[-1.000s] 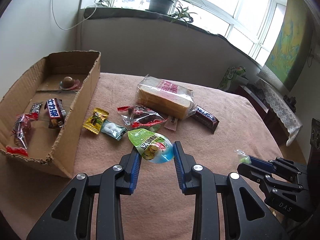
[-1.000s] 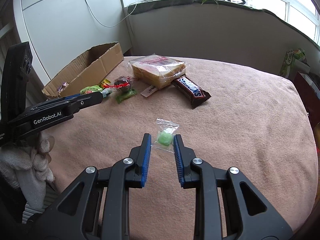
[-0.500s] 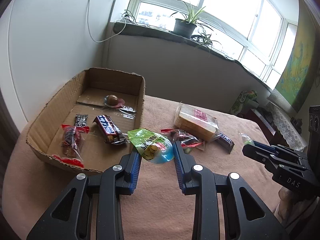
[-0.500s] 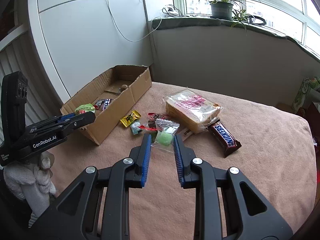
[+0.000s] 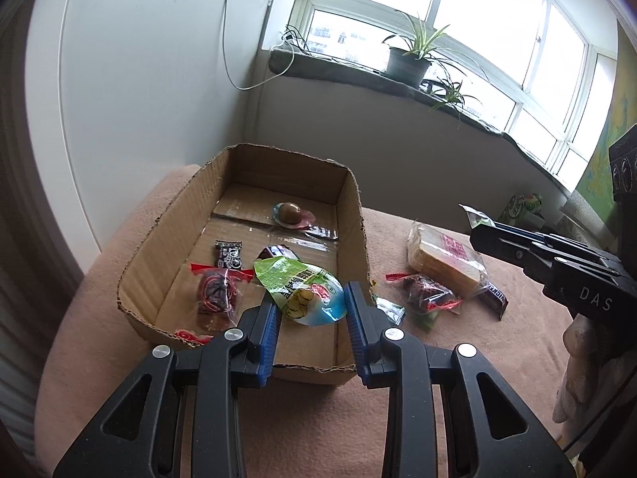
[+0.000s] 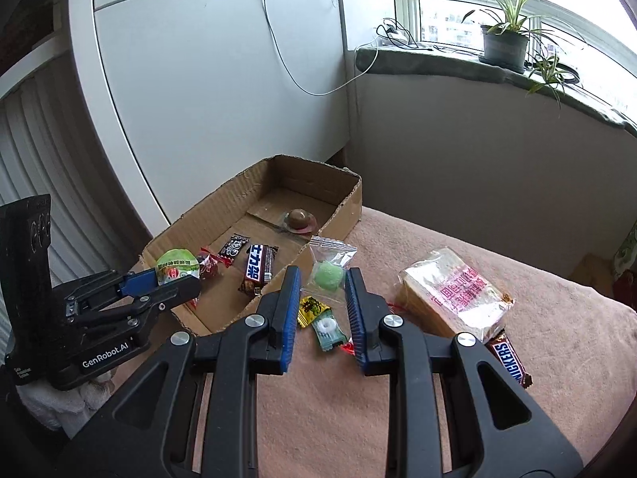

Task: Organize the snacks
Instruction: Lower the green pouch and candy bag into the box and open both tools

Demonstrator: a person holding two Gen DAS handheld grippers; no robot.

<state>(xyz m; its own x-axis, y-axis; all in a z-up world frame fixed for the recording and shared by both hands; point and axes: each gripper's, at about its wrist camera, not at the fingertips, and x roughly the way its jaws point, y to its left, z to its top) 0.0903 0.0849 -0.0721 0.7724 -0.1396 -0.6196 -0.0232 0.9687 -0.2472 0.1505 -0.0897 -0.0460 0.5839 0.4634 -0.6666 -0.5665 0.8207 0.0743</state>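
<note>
My left gripper (image 5: 312, 302) is shut on a green and blue snack packet (image 5: 304, 290) and holds it over the near end of the cardboard box (image 5: 175, 215). It also shows in the right wrist view (image 6: 175, 275). My right gripper (image 6: 321, 279) is shut on a clear bag with a green candy (image 6: 328, 273), held above the table just right of the box (image 6: 223, 207). The box holds a brown sweet (image 5: 290, 213), a chocolate bar (image 6: 256, 269), a small black packet (image 5: 229, 253) and a red-wrapped snack (image 5: 217, 290).
On the pink tablecloth (image 6: 497, 410) right of the box lie a bag of bread (image 6: 454, 292), a Snickers bar (image 6: 509, 360), a yellow candy (image 6: 312, 308), a green mint packet (image 6: 328, 328) and a red-wrapped snack (image 5: 430, 292). A white wall and a windowsill with plants stand behind.
Both grippers have swung left with their snacks. The left one has gone from above the table to over the box, and the right one has come up beside the box's right wall.
</note>
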